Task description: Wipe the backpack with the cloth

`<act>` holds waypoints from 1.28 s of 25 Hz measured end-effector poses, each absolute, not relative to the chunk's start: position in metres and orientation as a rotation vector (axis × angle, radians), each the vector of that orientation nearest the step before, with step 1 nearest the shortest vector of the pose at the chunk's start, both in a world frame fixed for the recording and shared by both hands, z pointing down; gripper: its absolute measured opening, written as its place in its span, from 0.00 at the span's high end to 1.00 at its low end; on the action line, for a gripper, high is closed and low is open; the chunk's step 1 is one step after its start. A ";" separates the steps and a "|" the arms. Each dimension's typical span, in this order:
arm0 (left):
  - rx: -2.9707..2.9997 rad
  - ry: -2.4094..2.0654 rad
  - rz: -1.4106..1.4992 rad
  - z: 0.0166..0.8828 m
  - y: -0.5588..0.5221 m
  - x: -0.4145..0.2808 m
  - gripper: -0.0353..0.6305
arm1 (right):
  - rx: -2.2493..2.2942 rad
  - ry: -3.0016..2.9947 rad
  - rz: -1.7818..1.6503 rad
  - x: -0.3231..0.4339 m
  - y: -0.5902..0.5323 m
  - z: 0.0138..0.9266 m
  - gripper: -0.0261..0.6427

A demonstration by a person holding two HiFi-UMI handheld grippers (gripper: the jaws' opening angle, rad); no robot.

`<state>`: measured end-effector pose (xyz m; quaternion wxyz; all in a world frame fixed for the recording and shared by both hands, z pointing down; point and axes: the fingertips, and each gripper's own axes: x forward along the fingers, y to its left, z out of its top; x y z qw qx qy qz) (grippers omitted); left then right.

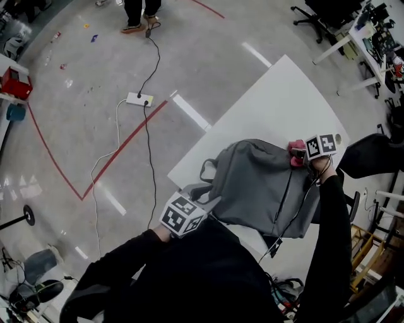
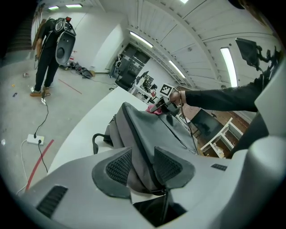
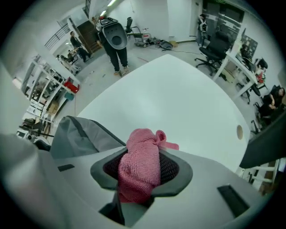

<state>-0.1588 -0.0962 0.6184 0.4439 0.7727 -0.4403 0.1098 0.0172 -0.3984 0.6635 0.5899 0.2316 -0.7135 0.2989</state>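
A grey backpack (image 1: 259,186) lies flat on the white table (image 1: 278,94). My left gripper (image 2: 142,167) is shut on the near end of the backpack (image 2: 147,134), with grey fabric pinched between the pads. In the head view that gripper (image 1: 189,211) sits at the bag's lower left corner. My right gripper (image 3: 142,170) is shut on a bunched pink cloth (image 3: 142,163). It points steeply down at the bag's far right corner, where the pink cloth (image 1: 297,153) touches the fabric. The same cloth (image 2: 152,108) shows at the bag's far end in the left gripper view.
A round grommet hole (image 1: 338,138) lies in the table near my right hand. A black office chair (image 1: 372,154) stands at the right edge. A white power strip (image 1: 139,99) with cables lies on the floor. A person (image 1: 140,16) stands at the far side.
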 end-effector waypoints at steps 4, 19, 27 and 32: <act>1.883 -1.121 0.246 0.626 -0.085 -0.185 0.71 | 0.391 -1.722 0.685 -0.070 -0.368 0.676 0.72; 1.865 -1.153 0.261 0.625 -0.084 -0.210 0.71 | 0.204 -1.839 0.571 -0.191 -0.317 0.668 0.72; 1.915 -1.091 0.321 0.622 -0.090 -0.172 0.71 | 0.409 -1.728 0.619 -0.074 -0.369 0.681 0.72; 1.932 -1.084 0.359 0.620 -0.097 -0.163 0.71 | 0.604 -1.730 0.770 0.007 -0.404 0.668 0.72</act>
